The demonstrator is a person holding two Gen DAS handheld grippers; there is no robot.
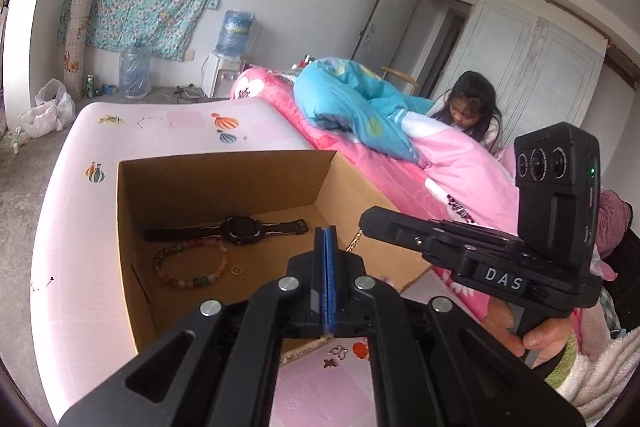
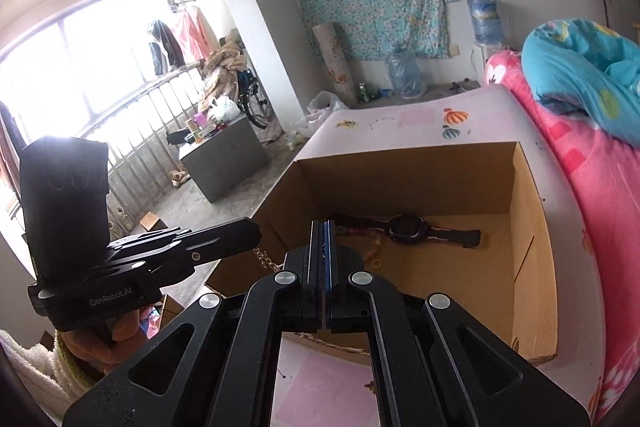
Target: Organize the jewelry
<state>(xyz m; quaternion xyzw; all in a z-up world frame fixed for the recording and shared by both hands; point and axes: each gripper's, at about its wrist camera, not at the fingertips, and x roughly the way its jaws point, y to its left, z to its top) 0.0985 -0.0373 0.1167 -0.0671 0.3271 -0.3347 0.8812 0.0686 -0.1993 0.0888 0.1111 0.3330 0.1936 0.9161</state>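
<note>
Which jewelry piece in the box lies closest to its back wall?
The black watch, stretched flat along the back; the bead bracelet and small gold ring lie nearer the front.

Daylit, window (image 2: 80, 67) glare, fisheye edges warped.

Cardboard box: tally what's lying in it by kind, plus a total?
In the cardboard box:
Black watch: 1
Bead bracelet: 1
Small gold ring: 1
Total: 3

Not counted: a gold chain hangs between the shut tongs of the left gripper and right gripper, above the box's near edge.
</note>
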